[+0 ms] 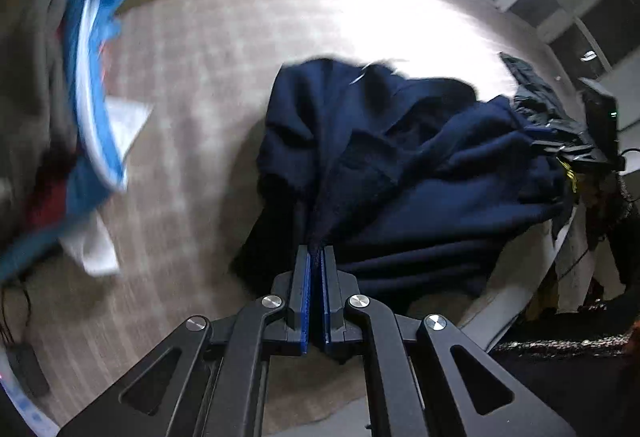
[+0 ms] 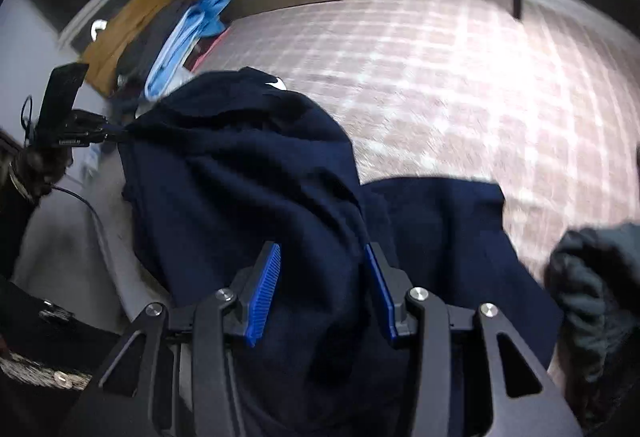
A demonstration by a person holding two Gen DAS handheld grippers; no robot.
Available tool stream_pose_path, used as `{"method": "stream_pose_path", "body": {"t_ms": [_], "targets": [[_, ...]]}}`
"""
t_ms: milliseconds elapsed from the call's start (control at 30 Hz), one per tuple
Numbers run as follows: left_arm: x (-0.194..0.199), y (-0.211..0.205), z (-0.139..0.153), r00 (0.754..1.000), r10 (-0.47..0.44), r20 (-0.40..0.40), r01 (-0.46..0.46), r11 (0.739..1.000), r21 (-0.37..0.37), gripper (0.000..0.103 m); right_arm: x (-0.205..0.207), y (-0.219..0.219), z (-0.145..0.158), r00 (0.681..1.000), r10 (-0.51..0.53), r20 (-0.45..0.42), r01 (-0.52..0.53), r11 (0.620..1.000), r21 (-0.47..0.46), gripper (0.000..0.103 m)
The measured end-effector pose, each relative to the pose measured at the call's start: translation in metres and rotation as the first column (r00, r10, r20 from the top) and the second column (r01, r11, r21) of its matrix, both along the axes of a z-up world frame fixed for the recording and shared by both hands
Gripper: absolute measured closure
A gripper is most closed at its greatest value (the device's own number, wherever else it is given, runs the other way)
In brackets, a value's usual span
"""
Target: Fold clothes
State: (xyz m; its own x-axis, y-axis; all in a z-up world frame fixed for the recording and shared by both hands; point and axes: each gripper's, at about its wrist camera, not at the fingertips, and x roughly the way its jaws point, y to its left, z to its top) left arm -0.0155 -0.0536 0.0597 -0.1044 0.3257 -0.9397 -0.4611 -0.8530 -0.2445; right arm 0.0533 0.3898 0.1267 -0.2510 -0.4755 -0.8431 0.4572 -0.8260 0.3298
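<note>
The left gripper is pinched tight on a fold of the navy sweater, which lies bunched on the checked bedspread. The right gripper holds a thick bundle of it between half-parted jaws

Two hand-held grippers are being counted: the left hand-held gripper and the right hand-held gripper. One navy garment is being seen between them, one blue-and-white garment at the side, one dark grey garment, and one checked bed surface is being counted
</note>
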Motion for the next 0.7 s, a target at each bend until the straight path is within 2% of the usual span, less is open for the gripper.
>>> {"method": "stream_pose_path", "body": {"t_ms": [200,333,433,500,700], "targets": [[0.007,-0.031,-0.008,0.996,0.090,0.012,-0.091,0.995,0.039,0.099,-0.022,-0.005,0.000,1.000,0.004,0.016,-0.004,1.000,-0.002,0.060],[0.012,-0.028,-0.011,0.998,0.060,0.009,-0.060,0.998,0.018,0.099,-0.031,-0.017,-0.011,0.998,0.041,0.050,-0.041,0.999,-0.006,0.060],[0.013,-0.025,-0.010,0.998,0.055,0.003,-0.055,0.998,0.020,0.099,-0.030,-0.028,-0.012,0.997,0.060,0.041,-0.059,0.998,-0.012,0.061],[0.013,-0.021,-0.006,0.999,0.045,-0.008,-0.044,0.999,0.019,0.099,-0.030,-0.035,-0.013,0.997,0.072,0.034,-0.072,0.997,-0.016,0.099],[0.010,0.016,0.021,0.995,-0.054,-0.087,0.058,0.997,0.048,0.099,0.000,0.014,0.054,0.996,-0.072,-0.052,0.066,0.993,-0.102,0.099]]}}
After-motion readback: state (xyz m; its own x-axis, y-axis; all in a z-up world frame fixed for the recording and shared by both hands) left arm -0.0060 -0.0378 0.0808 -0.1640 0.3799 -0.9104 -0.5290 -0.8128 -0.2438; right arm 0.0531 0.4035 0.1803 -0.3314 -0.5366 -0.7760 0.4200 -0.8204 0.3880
